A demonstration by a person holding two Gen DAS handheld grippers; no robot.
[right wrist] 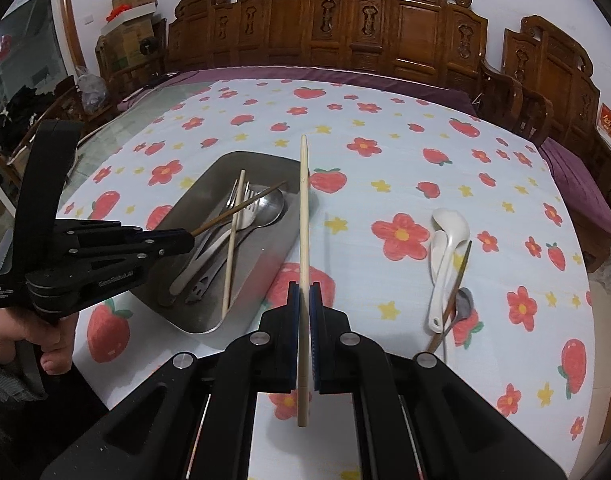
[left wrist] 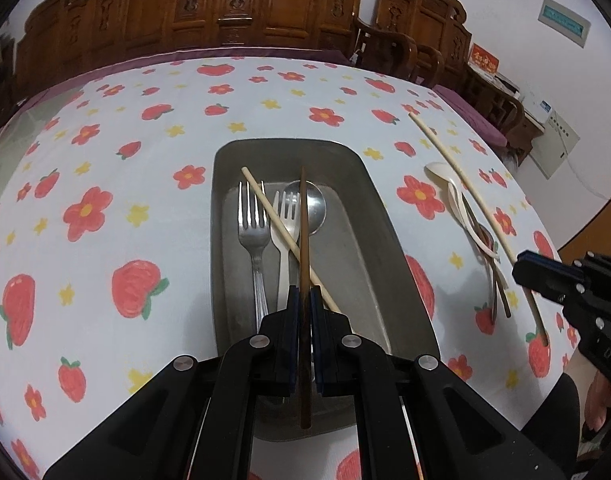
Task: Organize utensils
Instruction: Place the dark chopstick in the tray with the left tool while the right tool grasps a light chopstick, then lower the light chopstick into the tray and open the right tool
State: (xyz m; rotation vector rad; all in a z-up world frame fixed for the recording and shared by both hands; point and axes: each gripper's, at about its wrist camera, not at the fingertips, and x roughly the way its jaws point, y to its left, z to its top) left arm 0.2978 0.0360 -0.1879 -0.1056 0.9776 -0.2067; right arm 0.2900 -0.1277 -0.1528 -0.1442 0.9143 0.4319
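Dark-brown wooden chopstick (left wrist: 304,240) is clamped in the left gripper (left wrist: 304,300) over the grey metal tray (left wrist: 369,184); lowering and letting go seems next. The right gripper (right wrist: 304,292) pinches a pale bamboo chopstick (right wrist: 303,216) beside the tray. Forks, spoon and another chopstick crowd its floor; white spoons (right wrist: 445,248) wait beyond its right side.

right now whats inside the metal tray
Metal tray holds a steel fork, white fork, spoon and light chopstick. The spoon's handle is covered.
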